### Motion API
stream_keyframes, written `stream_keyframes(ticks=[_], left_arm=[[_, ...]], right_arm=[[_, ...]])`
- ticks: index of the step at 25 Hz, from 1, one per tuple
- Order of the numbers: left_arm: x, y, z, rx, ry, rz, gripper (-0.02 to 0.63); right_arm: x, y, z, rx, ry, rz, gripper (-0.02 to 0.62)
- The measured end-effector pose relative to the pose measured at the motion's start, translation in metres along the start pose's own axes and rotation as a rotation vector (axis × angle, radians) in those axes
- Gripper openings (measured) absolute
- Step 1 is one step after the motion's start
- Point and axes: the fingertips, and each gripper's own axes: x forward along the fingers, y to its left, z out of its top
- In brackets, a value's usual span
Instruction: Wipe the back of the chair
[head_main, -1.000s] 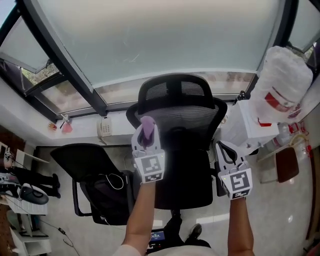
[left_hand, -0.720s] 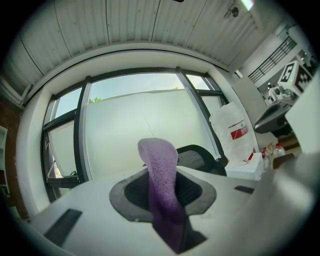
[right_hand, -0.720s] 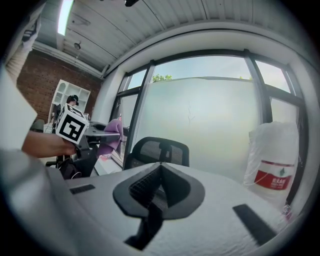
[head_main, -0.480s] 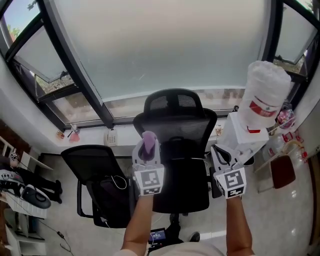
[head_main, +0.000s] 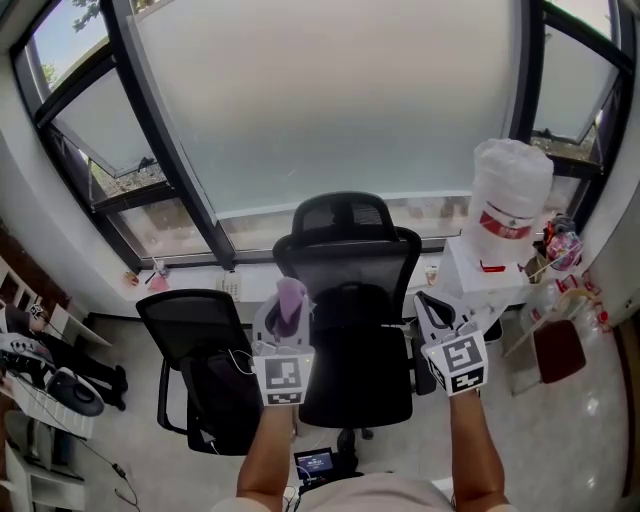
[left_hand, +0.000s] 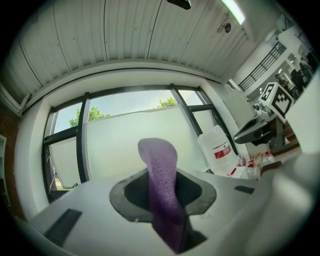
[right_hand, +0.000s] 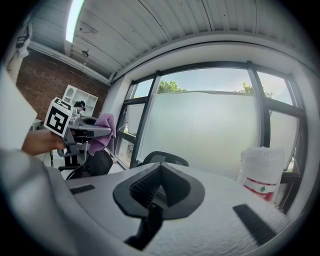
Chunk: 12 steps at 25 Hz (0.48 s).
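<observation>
A black mesh office chair with a headrest stands before the window, its back toward me. My left gripper is held up in front of the backrest's left side, shut on a purple cloth that sticks up from the jaws. In the left gripper view the purple cloth is pinched in the closed jaws and curls forward. My right gripper hovers by the chair's right armrest, shut with nothing in it. The right gripper view shows the headrest beyond the closed jaws.
A second black chair with cables on it stands at the left. A white water dispenser topped by a large bottle stands at the right. The frosted window and its sill lie behind. A shelf stands at far left.
The head view has pulled back and tilted up, so the chair looks smaller and farther. Both grippers sit lower against the chair, the left still holding the cloth.
</observation>
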Motion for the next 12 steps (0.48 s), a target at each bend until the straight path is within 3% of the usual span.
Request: stream_keyframes(ticks=[12], left_arm=[[-0.090,-0.004,0.023,0.023,0.026,-0.016,0.103]], right_arm=[[-0.055,0.032,0.034,-0.040,-0.005,0.051,-0.008]])
